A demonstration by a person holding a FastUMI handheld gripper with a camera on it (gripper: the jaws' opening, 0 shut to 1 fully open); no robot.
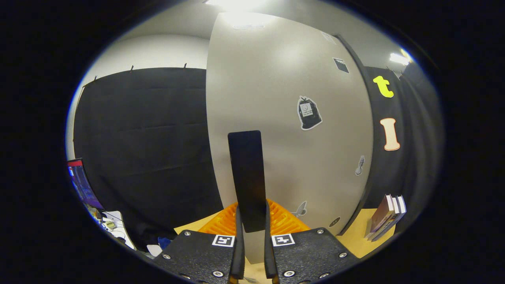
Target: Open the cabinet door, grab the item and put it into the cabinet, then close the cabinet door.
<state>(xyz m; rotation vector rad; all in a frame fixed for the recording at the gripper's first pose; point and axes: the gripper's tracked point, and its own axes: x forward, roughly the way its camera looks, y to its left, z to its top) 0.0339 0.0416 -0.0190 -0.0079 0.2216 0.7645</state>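
Flat black item [246, 177] stood upright, pinched between the gripper [251, 232] fingers, before the white cabinet door [284, 118], door stickers too small to read, orange ribbed tray [286, 221] behind, books [386, 217] beside the door's edge.

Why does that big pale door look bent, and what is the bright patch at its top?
In the gripper view the fisheye lens bows the pale grey cabinet door; the patch is glare from a ceiling light. The flat black handle, clamped between the fingers, looks sharp enough.
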